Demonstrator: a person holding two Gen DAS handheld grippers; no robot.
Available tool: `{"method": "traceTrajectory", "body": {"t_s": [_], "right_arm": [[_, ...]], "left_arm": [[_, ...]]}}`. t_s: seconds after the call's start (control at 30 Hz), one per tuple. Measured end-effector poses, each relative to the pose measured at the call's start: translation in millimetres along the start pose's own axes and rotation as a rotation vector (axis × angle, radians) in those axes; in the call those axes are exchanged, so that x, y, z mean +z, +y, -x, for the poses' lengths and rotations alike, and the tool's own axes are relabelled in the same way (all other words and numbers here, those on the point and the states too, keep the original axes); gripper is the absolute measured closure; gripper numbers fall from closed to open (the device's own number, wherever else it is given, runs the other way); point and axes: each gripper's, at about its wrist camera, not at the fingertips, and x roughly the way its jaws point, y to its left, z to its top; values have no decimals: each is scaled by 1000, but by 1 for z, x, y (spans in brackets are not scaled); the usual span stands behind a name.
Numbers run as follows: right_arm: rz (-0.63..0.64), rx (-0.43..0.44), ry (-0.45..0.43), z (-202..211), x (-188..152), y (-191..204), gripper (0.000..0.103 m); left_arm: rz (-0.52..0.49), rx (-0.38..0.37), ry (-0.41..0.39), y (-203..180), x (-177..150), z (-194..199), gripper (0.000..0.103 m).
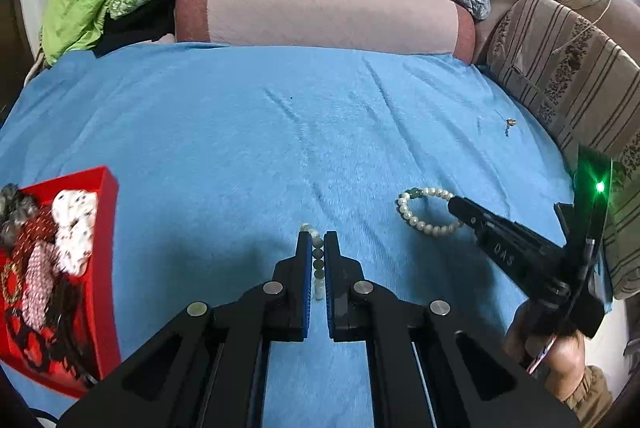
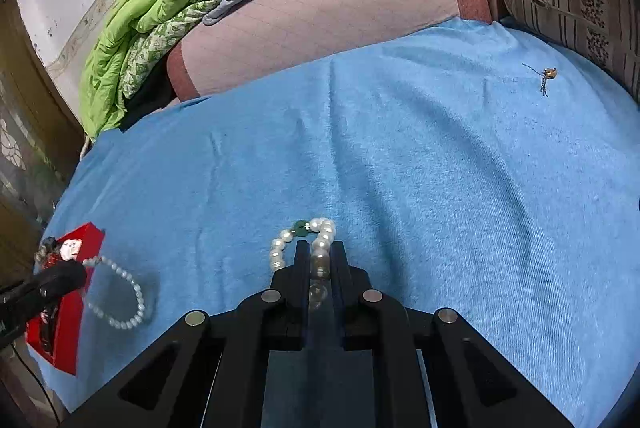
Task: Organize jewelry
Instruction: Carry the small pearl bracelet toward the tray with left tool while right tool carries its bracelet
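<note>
Left tool: Gripping a bead bracelet, the left tool has its blue-padded jaws nearly shut on the strand; from the right wrist view the rest of that loop hangs free below it, just at 3 o'clock of the red tray, so it seems to be on its way there.
Right tool: the right tool is pinched narrow on a pearl bracelet with one green bead; the part of the loop outside the jaws curls at 11 o'clock of the tips, over the blanket. A pinch on a few pearls is enough, I judge, since the string carries the rest.
Red tray: the red tray sits at 9 o'clock in the left wrist view, already filled with scrunchies, dark bands and other pieces; it looks like the collecting place, which explains why both bracelets are lifted rather than pushed.
Blue blanket: the blue blanket covers the bed and serves as the work surface; its soft pile probably forces a low, angled approach.
Small pendant: a small pendant lies alone at 1 o'clock, well apart from both tools, not yet collected.
Far end: pink mattress, grey quilt and green quilt are piled at 12 o'clock, outside the task.
</note>
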Motion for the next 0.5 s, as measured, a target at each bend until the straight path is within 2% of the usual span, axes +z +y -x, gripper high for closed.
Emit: {"method": "traceTrajectory", "body": {"t_s": [0.27, 0.5], "right_arm": [[-15, 27, -10, 35, -12, 13, 92], [34, 39, -20, 62, -25, 38, 92]], "left_arm": [[49, -12, -6, 17, -19, 24, 98], [14, 16, -49, 15, -33, 48, 98]]}}
